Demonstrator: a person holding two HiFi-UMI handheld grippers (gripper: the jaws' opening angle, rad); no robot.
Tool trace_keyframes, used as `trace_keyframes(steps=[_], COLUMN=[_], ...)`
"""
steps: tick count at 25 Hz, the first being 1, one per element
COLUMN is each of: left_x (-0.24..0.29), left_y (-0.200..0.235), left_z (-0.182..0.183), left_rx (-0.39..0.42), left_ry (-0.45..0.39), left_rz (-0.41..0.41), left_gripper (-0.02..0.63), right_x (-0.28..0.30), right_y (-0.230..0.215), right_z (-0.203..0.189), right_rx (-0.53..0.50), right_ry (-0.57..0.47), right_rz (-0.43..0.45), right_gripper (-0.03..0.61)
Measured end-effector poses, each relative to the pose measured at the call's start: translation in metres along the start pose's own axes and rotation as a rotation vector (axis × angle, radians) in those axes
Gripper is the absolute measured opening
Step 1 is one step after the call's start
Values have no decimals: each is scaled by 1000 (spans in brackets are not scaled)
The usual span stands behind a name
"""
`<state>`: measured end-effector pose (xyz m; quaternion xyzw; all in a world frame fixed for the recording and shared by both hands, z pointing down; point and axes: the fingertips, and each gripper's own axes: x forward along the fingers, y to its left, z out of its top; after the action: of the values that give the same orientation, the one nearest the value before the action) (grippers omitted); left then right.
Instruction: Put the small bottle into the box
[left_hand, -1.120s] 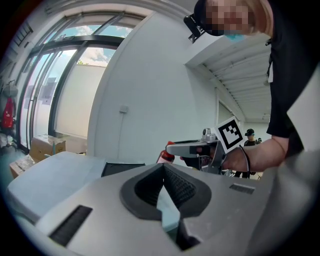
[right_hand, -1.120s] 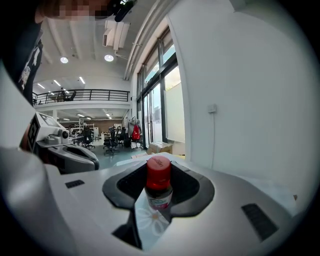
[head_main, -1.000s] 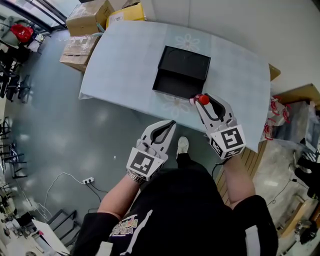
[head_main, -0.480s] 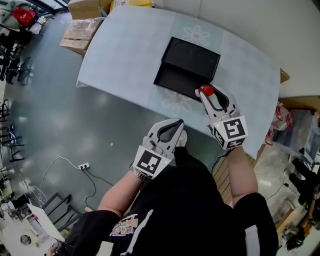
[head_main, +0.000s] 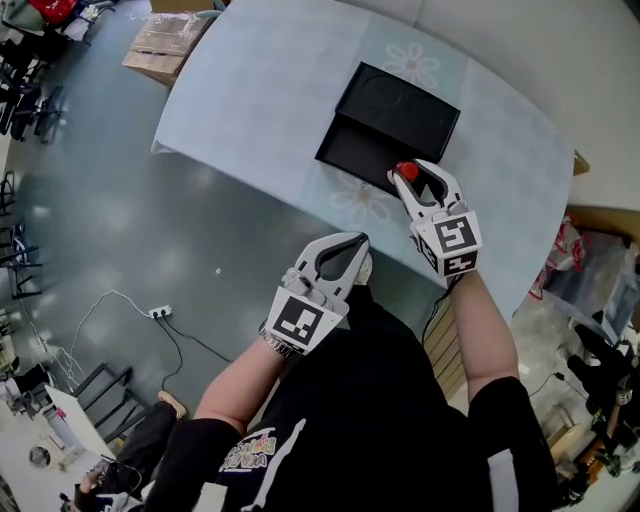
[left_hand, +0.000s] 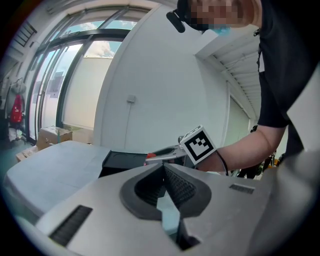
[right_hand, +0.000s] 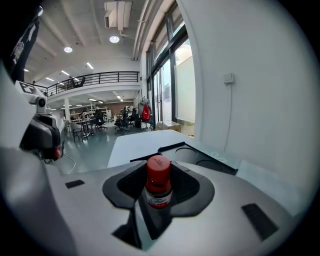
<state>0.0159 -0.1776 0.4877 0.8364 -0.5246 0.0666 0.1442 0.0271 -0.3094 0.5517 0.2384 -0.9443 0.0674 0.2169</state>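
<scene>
Close to the body, the left gripper (head_main: 352, 243) is held out short of the table (head_main: 250, 110), its jaws pressed together on nothing. Farther out, the right gripper (head_main: 414, 174) reaches forward, pinching the small bottle (right_hand: 158, 184) upright between its jaws: red cap, white label. The bottle seems to be just over the near edge of the black box (head_main: 395, 105).

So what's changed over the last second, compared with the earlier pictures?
The right tongs, shut on the small bottle, have edged forward, from just short of the box to about over its near right corner. Nothing was taken hold of or let go. The left tongs stay shut and empty by the person's body, and the box has not moved on the table.
</scene>
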Motion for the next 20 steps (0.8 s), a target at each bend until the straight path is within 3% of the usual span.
trace_keyframes(steps=[20], left_x=[-28], left_y=[36], left_z=[-8], left_rx=[-45], left_ry=[4], left_rz=[91], left_gripper=[6], right_x=[81], right_y=[25], right_z=[-30], right_rx=[-63], right_ry=[122], right_rz=[75], right_gripper=[146])
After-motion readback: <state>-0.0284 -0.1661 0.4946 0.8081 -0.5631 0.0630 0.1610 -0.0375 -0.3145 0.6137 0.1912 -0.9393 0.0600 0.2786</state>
